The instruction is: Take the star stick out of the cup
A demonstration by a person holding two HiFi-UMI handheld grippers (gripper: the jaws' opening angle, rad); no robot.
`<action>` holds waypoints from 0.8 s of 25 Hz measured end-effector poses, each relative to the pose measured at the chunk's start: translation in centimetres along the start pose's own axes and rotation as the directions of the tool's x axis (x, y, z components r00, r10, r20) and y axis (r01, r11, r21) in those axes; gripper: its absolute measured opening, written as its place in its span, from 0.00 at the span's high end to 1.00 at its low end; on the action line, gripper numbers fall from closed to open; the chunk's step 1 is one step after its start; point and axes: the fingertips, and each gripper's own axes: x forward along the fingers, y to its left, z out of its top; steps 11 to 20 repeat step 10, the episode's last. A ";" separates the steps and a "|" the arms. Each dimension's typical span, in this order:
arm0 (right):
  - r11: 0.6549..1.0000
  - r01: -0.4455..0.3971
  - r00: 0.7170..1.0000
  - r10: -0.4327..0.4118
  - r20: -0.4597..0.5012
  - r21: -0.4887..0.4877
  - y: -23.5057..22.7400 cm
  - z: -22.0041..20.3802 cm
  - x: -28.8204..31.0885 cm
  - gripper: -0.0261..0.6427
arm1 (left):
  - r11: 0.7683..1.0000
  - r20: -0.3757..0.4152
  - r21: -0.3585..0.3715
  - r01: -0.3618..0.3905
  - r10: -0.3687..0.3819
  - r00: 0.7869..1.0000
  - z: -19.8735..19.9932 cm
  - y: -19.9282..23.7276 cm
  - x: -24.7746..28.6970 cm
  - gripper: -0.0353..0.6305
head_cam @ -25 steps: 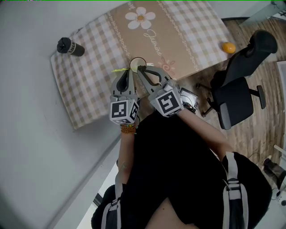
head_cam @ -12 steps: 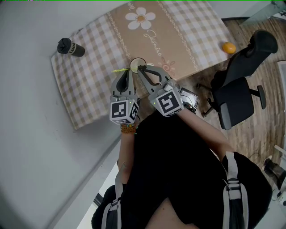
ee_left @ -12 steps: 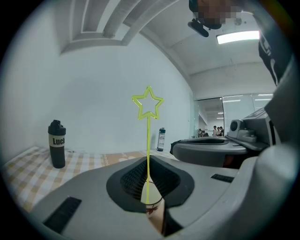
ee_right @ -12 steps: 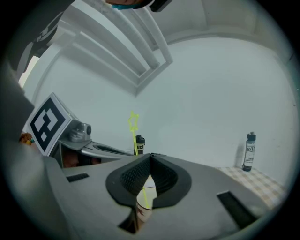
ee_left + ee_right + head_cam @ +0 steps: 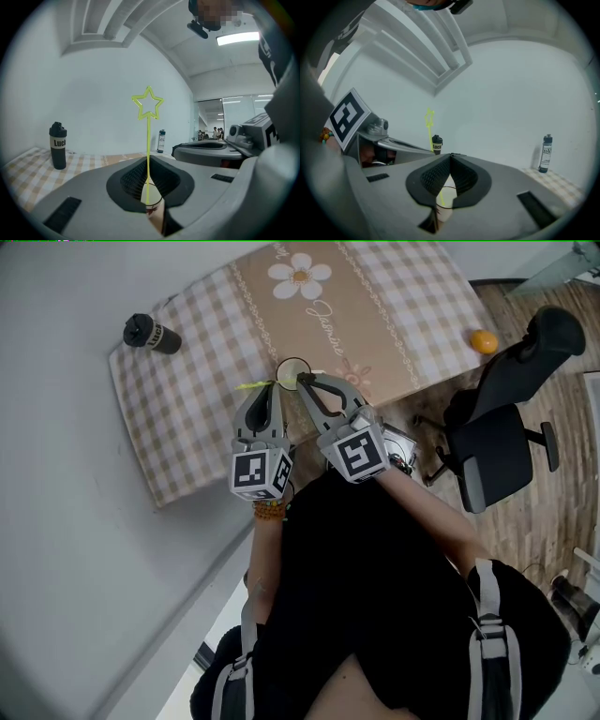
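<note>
A thin yellow star stick (image 5: 148, 140) stands upright between the jaws of my left gripper (image 5: 148, 164), which is shut on its shaft, the star on top. In the head view the star stick (image 5: 251, 386) shows just left of the small white cup (image 5: 291, 368) on the checked tablecloth (image 5: 187, 418). My left gripper (image 5: 273, 388) and right gripper (image 5: 302, 381) meet at the cup's near side. My right gripper (image 5: 450, 157) is shut on the cup (image 5: 444, 208), whose dark rim shows in the gap behind the pads. The stick's lower end reaches down to the cup (image 5: 153, 206).
A black bottle (image 5: 150, 336) stands at the table's far left corner, an orange (image 5: 482, 341) near its right edge. A black office chair (image 5: 506, 427) is on the floor to the right. A clear bottle (image 5: 544, 153) stands further back on the cloth.
Both grippers keep their hold and stay at the cup. The whole scene has shifted slightly upward in the head view; no clear motion of stick or cup.
</note>
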 end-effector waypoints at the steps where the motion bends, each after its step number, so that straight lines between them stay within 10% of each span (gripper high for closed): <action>1: 1.000 0.007 1.000 -0.007 -0.004 0.003 -0.2 -0.1 -0.1 0.95 | 1.000 0.003 -0.001 -0.001 0.001 1.000 0.1 0.0 -0.1 0.93; 20: 0.999 0.045 0.999 -0.045 -0.022 0.005 -1.0 -0.3 -0.3 0.95 | 1.000 0.029 0.003 -0.013 0.013 0.999 1.5 0.3 -1.2 0.93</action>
